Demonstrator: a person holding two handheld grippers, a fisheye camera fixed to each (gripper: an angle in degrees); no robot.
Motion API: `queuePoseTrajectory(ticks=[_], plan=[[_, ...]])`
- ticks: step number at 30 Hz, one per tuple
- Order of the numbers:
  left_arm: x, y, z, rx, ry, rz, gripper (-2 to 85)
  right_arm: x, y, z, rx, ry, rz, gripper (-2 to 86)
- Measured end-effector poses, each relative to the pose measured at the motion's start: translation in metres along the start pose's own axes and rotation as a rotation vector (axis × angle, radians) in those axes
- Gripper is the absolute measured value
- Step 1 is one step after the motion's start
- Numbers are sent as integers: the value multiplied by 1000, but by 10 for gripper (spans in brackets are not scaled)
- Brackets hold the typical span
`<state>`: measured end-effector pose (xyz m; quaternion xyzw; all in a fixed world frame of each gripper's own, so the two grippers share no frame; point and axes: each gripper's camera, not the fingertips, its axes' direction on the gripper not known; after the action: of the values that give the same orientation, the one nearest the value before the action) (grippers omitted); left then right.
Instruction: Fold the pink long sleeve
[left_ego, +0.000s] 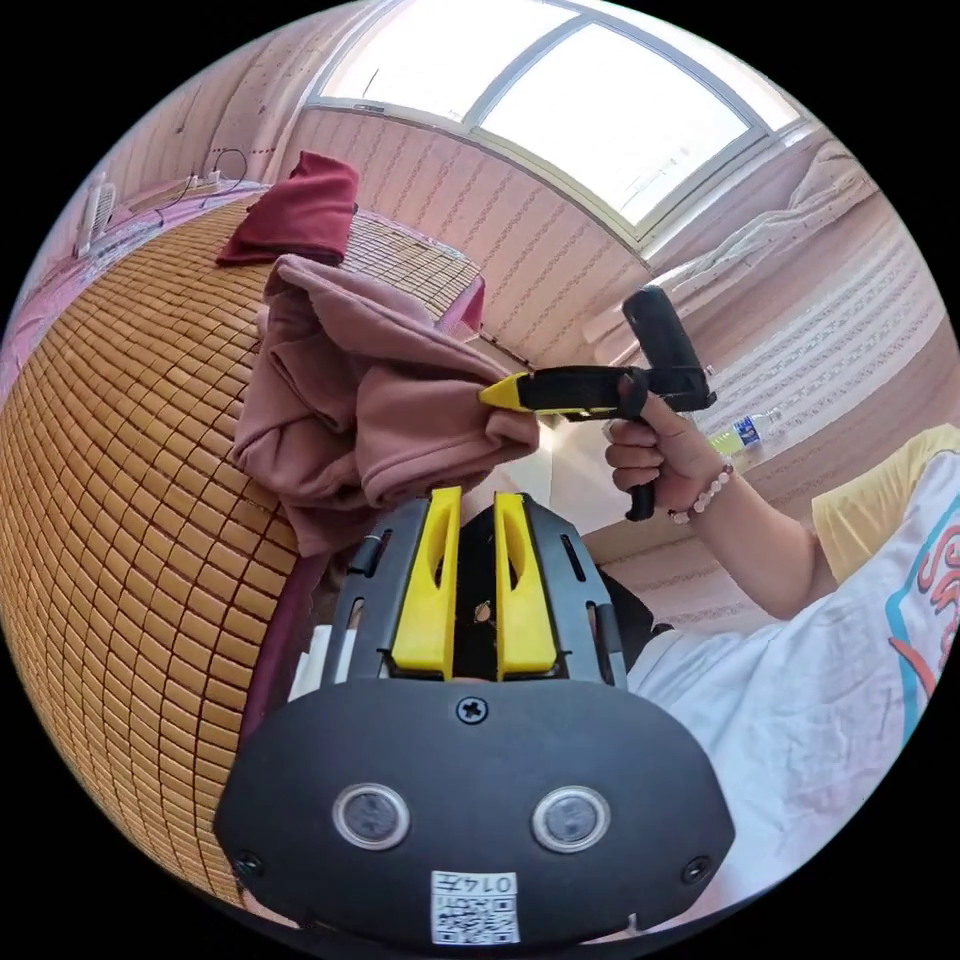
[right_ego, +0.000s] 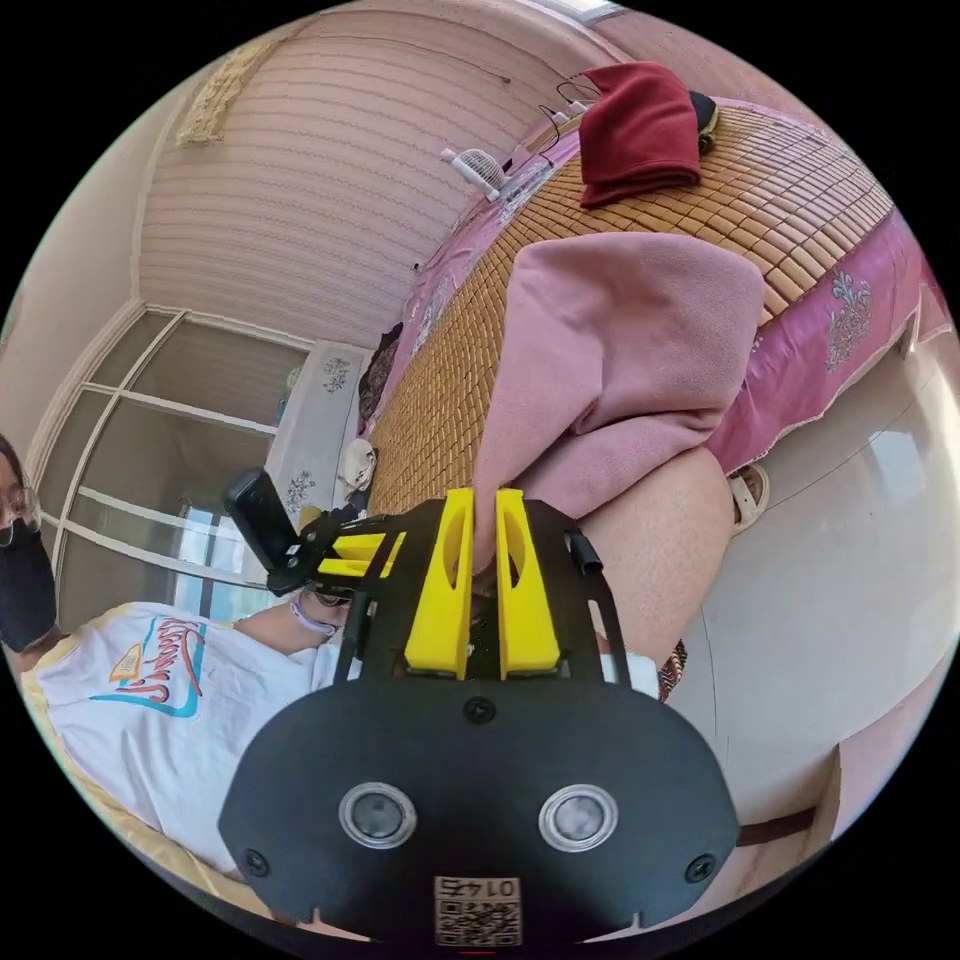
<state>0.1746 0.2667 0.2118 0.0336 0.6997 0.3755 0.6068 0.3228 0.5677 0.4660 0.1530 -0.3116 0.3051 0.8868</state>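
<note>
Left gripper view: the soft, fleecy pink long sleeve (left_ego: 350, 400) hangs bunched above the woven bamboo mat (left_ego: 130, 480). The left tool (left_ego: 478, 500) has its yellow jaws nearly closed at the hem; can't tell if they pinch it. The right tool (left_ego: 500, 392) bites the cloth.

Right gripper view: the right tool (right_ego: 484, 505) clamps the sleeve's edge (right_ego: 620, 360), a folded maroon garment (right_ego: 640, 130) behind.
</note>
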Motion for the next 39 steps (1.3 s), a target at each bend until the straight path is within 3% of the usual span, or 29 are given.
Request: queuePoseTrajectory(ticks=[4, 7, 13, 17, 26, 35, 39], plan=[[-51, 5, 6, -3, -187, -159, 75, 17, 9, -42, 150, 69, 33, 24], [-76, -10, 18, -22, -198, -249, 91, 35, 16, -62, 185, 61, 81, 20], [-68, -49, 58, -194, -308, -241, 59, 34, 28, -64, 164, 118, 56, 19], [-51, -63, 55, -263, -290, -168, 36, 38, 33, -69, 194, 109, 63, 19], [-43, -36, -160, 282, -132, -272, 13, -14, 15, -117, 390, 15, -193, 17], [50, 31, -400, 742, -342, -152, 0, -88, -34, -138, 449, -68, -438, 13], [116, 57, -515, 909, -571, -46, -1, -146, -71, -144, 499, -182, -588, 13]])
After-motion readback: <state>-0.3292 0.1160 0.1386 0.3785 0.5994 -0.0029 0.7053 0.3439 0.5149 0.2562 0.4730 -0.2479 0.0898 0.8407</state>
